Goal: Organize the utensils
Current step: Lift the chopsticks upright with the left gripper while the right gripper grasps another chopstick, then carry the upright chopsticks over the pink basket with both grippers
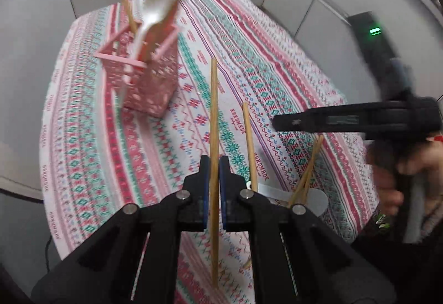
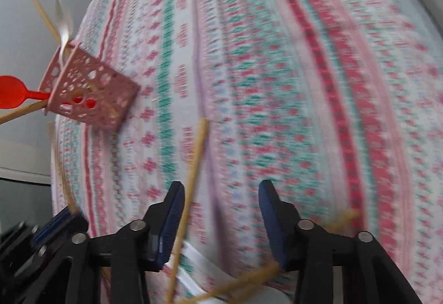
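My left gripper (image 1: 213, 165) is shut on a long wooden chopstick (image 1: 213, 110), lifted above the patterned tablecloth (image 1: 277, 54). The pink perforated basket (image 1: 144, 76) stands at the far left, holding chopsticks, a silver spoon (image 1: 157, 7) and a red utensil. In the right wrist view my right gripper (image 2: 221, 190) is open, low over the cloth. A loose chopstick (image 2: 193, 165) lies beside its left finger, and a white spoon (image 2: 193, 276) and more chopsticks (image 2: 249, 279) lie beneath it. The basket (image 2: 91, 93) with a red spoon (image 2: 11, 90) shows at the left.
Loose chopsticks (image 1: 250, 146) and a white spoon (image 1: 315, 201) lie on the cloth near the table's front. A person's hand (image 1: 387, 182) holds the right gripper (image 1: 279, 121). Grey panel walls surround the table, and a black device with a green light (image 1: 373, 32) stands at the right.
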Demonstrator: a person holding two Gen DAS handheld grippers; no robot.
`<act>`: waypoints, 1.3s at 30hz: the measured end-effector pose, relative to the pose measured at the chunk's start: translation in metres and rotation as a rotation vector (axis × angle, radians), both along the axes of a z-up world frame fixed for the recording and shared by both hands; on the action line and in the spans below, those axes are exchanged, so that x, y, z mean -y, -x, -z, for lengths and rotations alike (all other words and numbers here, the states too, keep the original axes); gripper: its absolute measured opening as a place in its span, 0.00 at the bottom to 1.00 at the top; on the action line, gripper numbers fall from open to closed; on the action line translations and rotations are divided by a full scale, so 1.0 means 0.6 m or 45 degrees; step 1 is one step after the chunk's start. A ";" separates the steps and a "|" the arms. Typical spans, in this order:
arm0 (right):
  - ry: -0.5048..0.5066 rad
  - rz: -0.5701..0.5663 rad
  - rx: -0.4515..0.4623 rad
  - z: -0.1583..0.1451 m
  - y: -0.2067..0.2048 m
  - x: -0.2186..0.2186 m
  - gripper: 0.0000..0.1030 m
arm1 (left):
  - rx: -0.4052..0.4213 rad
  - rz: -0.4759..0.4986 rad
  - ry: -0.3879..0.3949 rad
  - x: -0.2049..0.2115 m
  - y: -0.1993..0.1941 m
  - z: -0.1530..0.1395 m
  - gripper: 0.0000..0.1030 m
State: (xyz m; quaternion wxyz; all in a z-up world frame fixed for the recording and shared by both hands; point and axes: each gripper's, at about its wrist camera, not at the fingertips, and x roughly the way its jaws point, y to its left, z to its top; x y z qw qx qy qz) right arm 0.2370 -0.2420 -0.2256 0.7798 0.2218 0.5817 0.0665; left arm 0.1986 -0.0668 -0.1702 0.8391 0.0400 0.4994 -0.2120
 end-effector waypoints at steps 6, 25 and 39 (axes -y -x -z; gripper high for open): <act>0.031 -0.017 -0.015 0.022 -0.032 -0.049 0.34 | 0.043 -0.043 0.034 -0.053 0.018 -0.032 0.07; 0.142 -0.023 -0.030 0.053 -0.076 -0.081 0.08 | 0.078 -0.166 0.104 -0.127 0.022 -0.066 0.07; 0.103 0.051 0.380 -0.142 0.022 -0.051 0.07 | 0.351 -0.312 0.129 -0.161 0.017 -0.163 0.07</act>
